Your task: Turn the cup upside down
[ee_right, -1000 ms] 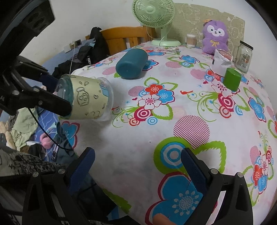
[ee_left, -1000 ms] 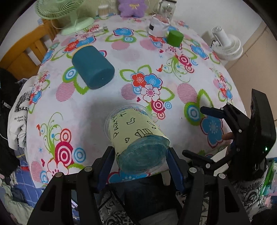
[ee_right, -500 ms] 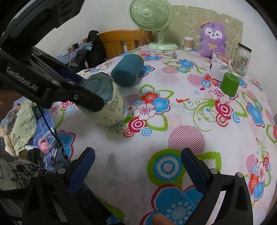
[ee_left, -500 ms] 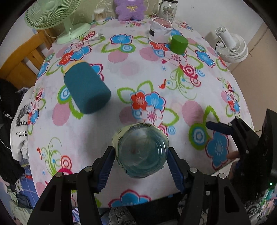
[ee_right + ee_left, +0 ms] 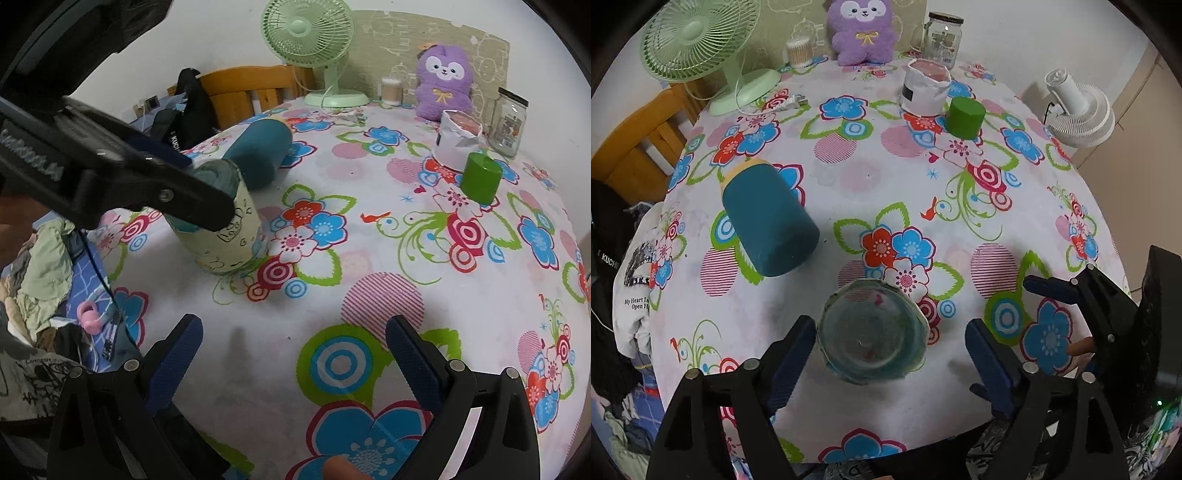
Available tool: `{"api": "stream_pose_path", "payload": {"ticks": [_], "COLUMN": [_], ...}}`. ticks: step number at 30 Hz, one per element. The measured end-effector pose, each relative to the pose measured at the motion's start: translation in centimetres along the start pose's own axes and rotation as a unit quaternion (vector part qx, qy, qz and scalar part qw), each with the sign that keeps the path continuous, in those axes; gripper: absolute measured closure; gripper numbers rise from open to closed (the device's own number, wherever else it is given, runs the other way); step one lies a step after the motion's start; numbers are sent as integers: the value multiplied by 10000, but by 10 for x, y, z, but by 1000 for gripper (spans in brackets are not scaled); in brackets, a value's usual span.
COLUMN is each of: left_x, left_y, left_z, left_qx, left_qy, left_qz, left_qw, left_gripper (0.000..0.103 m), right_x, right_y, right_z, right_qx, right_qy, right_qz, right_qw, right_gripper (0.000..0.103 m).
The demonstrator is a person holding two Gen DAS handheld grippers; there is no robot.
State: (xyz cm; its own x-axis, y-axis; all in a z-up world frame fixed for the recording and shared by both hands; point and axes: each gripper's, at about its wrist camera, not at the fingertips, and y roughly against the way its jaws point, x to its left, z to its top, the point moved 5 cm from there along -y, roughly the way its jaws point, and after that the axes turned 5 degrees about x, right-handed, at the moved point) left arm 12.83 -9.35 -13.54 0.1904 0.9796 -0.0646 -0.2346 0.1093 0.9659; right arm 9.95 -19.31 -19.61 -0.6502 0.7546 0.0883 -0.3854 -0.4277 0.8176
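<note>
A clear plastic cup with a pale yellow-green printed sleeve point(image 5: 873, 332) stands upside down on the floral tablecloth, its base facing up; it also shows in the right wrist view point(image 5: 221, 229). My left gripper point(image 5: 890, 347) is open, its blue-padded jaws spread on either side of the cup with a gap on the right side. My right gripper point(image 5: 293, 350) is open and empty, low over the near part of the table, to the right of the cup.
A teal cup point(image 5: 768, 221) lies on its side left of centre. A green cup point(image 5: 964, 117), a white pouch point(image 5: 925, 88), a glass jar point(image 5: 942, 38), a purple plush point(image 5: 864, 31) and a green fan point(image 5: 701, 48) stand toward the back. The table edge is close below.
The left gripper tipped the cup from lying tilted to standing base-up on the table, then opened and let go of it. The right gripper has hardly moved.
</note>
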Motion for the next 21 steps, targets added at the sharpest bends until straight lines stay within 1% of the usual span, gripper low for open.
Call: {"api": "stream_pose_path", "payload": {"ticks": [2,10,15,21], "left_x": [1,8,15,26], "left_y": [4,24,36,51], "left_z": [-1,-2,-7,-17], "left_qx": [-57,-357,-539,-885], "left_qy": [14,87,167,252], "left_qz": [-8,-88,-183,-234], "left_qw": [10000,9993,9982,9955], "left_gripper": [12,8,7,6], "right_x": [-2,-1,4,11], "right_y": [0,0,4,8], "right_z": [2,9,14,22], "right_qx": [-5,-7,-29,-57], "right_qy": [-59,-126,-87,-69], "right_qz": [-100,-188,-266,-380], "right_qw": [9999,9997,9996,9992], "right_gripper": [3,3,3,3]}}
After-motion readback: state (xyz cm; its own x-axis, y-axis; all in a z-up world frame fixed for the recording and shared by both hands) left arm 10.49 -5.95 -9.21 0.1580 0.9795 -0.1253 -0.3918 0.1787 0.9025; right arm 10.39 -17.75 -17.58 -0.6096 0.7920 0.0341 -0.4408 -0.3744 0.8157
